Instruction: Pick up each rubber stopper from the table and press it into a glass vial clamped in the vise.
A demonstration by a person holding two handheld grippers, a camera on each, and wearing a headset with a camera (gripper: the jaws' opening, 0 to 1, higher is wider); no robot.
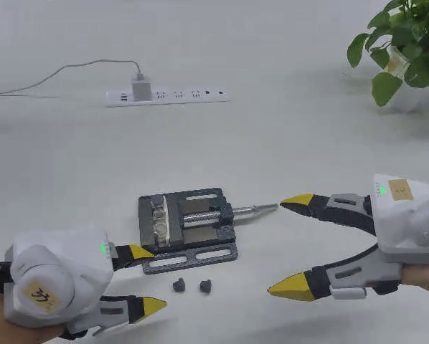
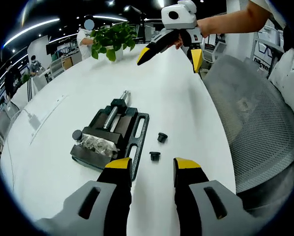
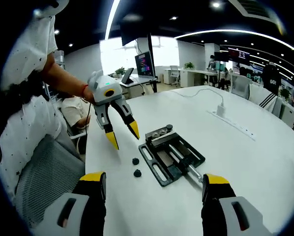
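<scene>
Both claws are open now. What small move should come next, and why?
Probably ease the left claw forward onto the nearer rubber stopper and close. It is open, empty and just beside that stopper, which lies loose on the table before the vise; the right claw hangs farther off.

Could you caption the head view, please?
Both open, left gripper and right gripper flank a vise holding vials; two rubber stoppers lie in front.

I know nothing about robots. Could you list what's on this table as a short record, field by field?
vise: mid-table, clamping glass vials
stoppers: two, loose on the table in front of the vise
left gripper: open, empty, near the stoppers
right gripper: open, empty, right of the vise
background: power strip, potted plant
</scene>
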